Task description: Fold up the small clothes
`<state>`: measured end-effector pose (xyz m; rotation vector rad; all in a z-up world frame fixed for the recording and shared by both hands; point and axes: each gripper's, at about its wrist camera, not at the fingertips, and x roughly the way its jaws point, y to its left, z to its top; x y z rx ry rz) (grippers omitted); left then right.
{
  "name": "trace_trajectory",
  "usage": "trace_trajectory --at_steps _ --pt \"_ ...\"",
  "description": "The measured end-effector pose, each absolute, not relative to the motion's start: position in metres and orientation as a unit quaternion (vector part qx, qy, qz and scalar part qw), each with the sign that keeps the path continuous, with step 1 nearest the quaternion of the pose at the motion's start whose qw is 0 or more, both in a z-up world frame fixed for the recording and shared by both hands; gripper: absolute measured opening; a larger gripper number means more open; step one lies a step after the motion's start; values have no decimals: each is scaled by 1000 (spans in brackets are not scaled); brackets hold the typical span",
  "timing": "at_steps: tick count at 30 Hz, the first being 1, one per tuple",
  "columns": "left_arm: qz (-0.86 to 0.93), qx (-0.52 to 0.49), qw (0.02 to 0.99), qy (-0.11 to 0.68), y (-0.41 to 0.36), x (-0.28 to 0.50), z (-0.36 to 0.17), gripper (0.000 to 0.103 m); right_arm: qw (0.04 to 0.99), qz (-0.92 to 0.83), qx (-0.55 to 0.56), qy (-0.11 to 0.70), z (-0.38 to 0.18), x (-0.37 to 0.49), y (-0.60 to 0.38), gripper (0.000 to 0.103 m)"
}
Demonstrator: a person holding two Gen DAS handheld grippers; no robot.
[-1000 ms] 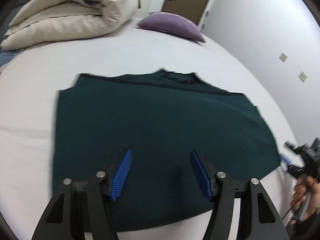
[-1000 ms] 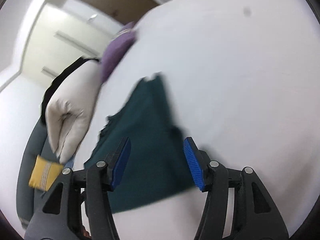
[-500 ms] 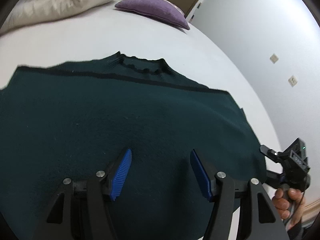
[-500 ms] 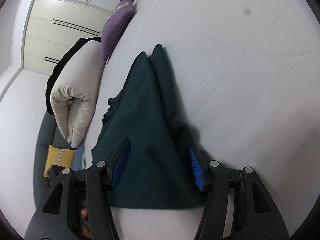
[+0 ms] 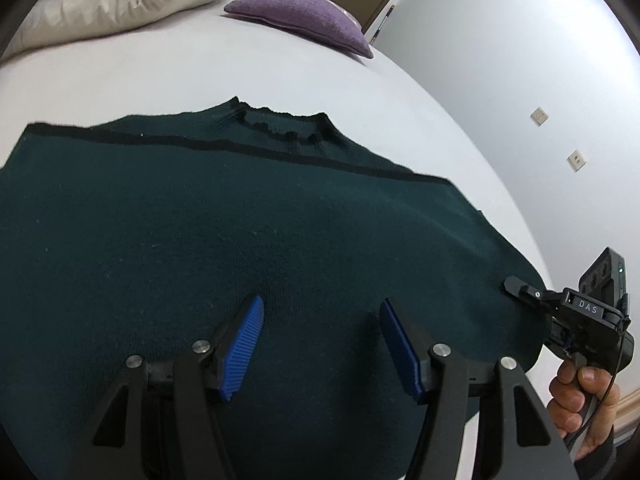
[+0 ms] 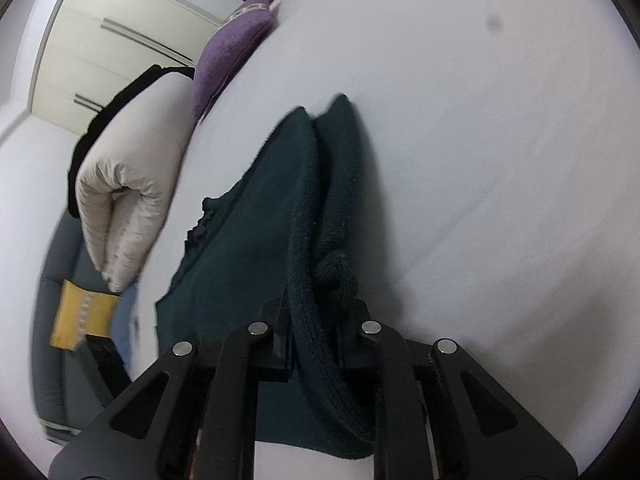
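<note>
right gripper bites the side edge while the left waits over the hem

the dark green sweater (image 5: 248, 224) lies spread flat on the white bed (image 5: 280, 68), filling the middle and lower part of the left wrist view. its ruffled collar sits toward the top of that frame, pointing at the purple cushion (image 5: 304, 14), and its hem is down at the bottom. so the garment's long axis runs from bottom to top of the frame, away from the person.

the left gripper (image 5: 320, 344) hangs over the lower middle of the cloth with its blue pads (image 5: 242, 344) standing well apart. nothing is between them. it touches no fold that i can see.

the right gripper (image 6: 316, 320) is the busy one. its jaws are closing on the thick rolled side edge of the sweater, and in the right wrist view the knit is bunched tight between the two black fingers, so i'd call that a grip. in the left wrist view the same tool comes in from the lower right of the frame, its tip on the sweater's right-hand edge.

that edge lies right at the right hand, while the far edge is off at the left of the frame. my guess is the coming move carries this side across toward the left, over the long axis. the left gripper is nearer the hem and could pin it.
</note>
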<state>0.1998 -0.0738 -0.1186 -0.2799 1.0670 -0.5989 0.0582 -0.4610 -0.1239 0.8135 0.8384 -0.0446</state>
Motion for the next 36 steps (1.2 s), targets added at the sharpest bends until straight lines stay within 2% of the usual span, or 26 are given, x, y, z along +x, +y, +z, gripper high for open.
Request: trace_trajectory --at_steps 3,5,7,10,17,21,23,24,25,26,28,29,32,36 --pt "-289 -203 788 504 -51 203 -112 64 865 -27 306 397 -88 68 -426 12" --pt "-298 -273 772 492 -23 207 -107 68 894 10 208 397 -56 83 -367 12" --pt "-306 -324 752 485 -2 213 -107 77 905 79 108 404 -39 91 -300 12" --pt "-316 -386 714 490 23 221 -116 83 891 145 -2 429 -47 97 -231 12" --pt "-336 -447 668 491 31 220 -123 89 885 148 -13 441 -72 99 -210 12" --pt "-345 -435 666 498 13 222 -114 93 887 143 -36 437 -78 97 -204 12" --pt "-340 -420 666 514 3 229 -116 88 889 144 -50 433 -77 95 -200 12" --pt "-340 -419 657 526 -2 234 -121 76 888 145 -56 432 -78 93 -198 12" --pt "-342 -421 647 537 -6 238 -126 58 887 148 -62 432 -78 91 -197 13" --pt "-340 -423 634 551 -11 242 -132 48 886 152 -63 433 -79 89 -196 15" --pt "-328 -409 635 567 -14 246 -138 18 884 166 -65 433 -80 85 -195 18" --pt "-322 -393 644 572 -16 247 -136 14 884 170 -65 430 -80 82 -197 20" --pt "-323 -383 653 568 -8 243 -130 13 880 193 -42 431 -77 74 -208 22" --pt "-323 -369 662 567 12 245 -123 13 874 266 59 401 -56 51 -245 24"
